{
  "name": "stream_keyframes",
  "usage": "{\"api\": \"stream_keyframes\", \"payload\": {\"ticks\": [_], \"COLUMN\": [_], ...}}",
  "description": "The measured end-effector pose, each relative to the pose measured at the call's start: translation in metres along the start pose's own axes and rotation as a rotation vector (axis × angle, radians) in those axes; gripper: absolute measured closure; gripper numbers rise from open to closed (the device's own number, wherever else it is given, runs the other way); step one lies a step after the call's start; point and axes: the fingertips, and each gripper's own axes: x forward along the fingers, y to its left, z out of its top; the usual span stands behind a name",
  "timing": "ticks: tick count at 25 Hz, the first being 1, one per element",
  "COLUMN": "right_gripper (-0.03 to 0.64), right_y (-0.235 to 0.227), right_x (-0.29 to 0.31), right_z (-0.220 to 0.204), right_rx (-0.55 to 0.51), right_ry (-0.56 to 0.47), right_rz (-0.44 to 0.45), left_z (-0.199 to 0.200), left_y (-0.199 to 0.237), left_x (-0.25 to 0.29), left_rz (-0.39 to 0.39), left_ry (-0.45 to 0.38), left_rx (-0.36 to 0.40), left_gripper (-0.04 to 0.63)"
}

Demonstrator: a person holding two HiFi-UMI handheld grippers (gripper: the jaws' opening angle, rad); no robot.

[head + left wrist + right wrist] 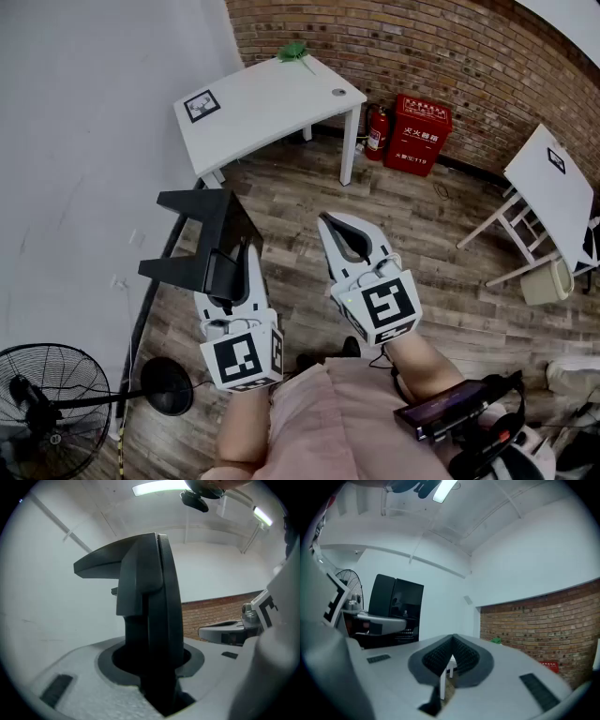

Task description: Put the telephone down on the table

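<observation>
The black telephone (208, 234), a flat angular body with a slanted base, is held in the air at the left of the head view. My left gripper (232, 267) is shut on its lower edge. In the left gripper view the telephone (150, 611) stands upright between the pads of the left gripper (157, 667). My right gripper (330, 225) hovers beside it, shut and holding nothing; its ribbed pads (461, 656) meet. The telephone (396, 606) shows glossy at the left of the right gripper view. The white table (272, 94) stands ahead by the brick wall.
On the table lie a square marker (202, 105) and a green thing (293, 52). A fire extinguisher (378, 131) and a red box (417, 134) stand at the wall. At right are a second white table (553, 187) and a bin (547, 279). A fan (47, 394) is at lower left.
</observation>
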Motion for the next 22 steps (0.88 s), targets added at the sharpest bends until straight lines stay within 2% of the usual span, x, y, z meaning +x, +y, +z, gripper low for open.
{"api": "stream_keyframes", "payload": {"ticks": [9, 12, 18, 22], "right_gripper": [0.612, 0.612, 0.600, 0.490], "right_y": [-0.006, -0.007, -0.015, -0.016], "right_x": [0.001, 0.001, -0.004, -0.008], "right_z": [-0.004, -0.005, 0.001, 0.012], "right_rx": [0.016, 0.043, 0.091, 0.168], "right_ry": [0.007, 0.003, -0.020, -0.050], "right_rz": [0.011, 0.033, 0.143, 0.295], "left_z": [-0.004, -0.006, -0.009, -0.006], "left_y": [-0.007, -0.012, -0.027, -0.046], "left_x": [0.006, 0.009, 0.013, 0.013], "left_rz": [-0.001, -0.040, -0.225, -0.426], "left_ry": [0.016, 0.036, 0.091, 0.120], "left_rx": [0.014, 0.029, 0.068, 0.090], "left_gripper": [0.433, 0.433, 0.433, 0.433]}}
